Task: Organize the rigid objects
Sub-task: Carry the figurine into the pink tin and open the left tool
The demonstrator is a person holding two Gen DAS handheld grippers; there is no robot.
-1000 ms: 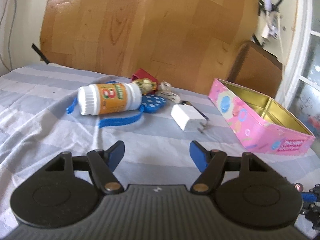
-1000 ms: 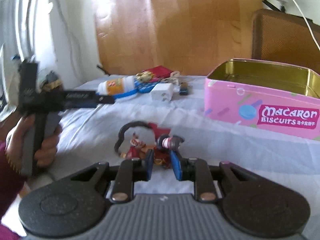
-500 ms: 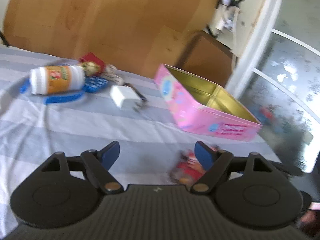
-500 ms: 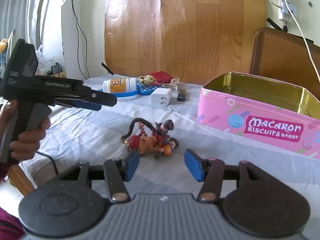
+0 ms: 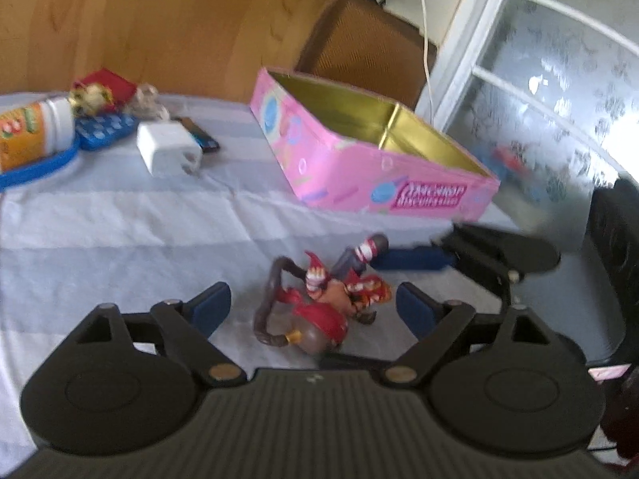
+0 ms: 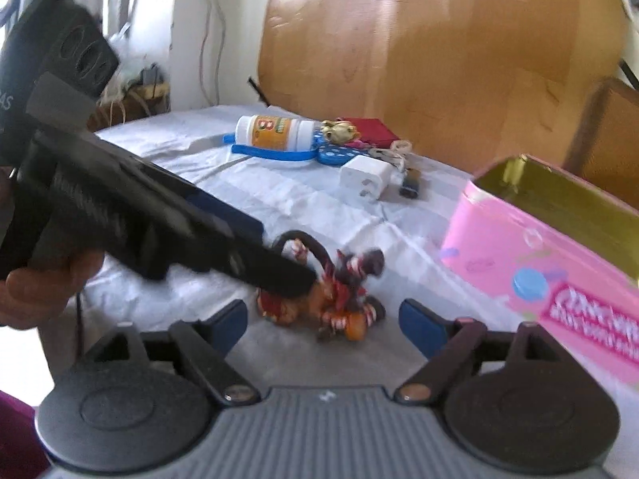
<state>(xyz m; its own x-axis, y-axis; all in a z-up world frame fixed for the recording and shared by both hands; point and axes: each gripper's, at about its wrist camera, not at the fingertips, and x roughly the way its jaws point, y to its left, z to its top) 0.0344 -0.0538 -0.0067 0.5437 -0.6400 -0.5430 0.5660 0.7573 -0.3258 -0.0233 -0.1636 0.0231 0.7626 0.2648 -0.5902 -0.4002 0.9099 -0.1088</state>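
Both grippers — left (image 5: 313,307), right (image 6: 321,319) — gape wide, empty, around the figurine (image 5: 319,307); they may collide.

Overall light: bright daylight, soft, no hard shadows on the pale blue-and-white striped cloth (image 5: 120,215).
Source: the frosted glass window panes (image 5: 559,92) at right in the left wrist view, blown out white near the edge.
Glare: washed-out patch on the wooden panel (image 6: 459,48) and pale wall at top of the right wrist view.
Blur: motion smear on the open pink rectangular biscuit tin (image 6: 551,247), its lettering unreadable, and on the red toy figurine (image 5: 323,303).
Distortion: fisheye bending of straight edges towards the frame borders.
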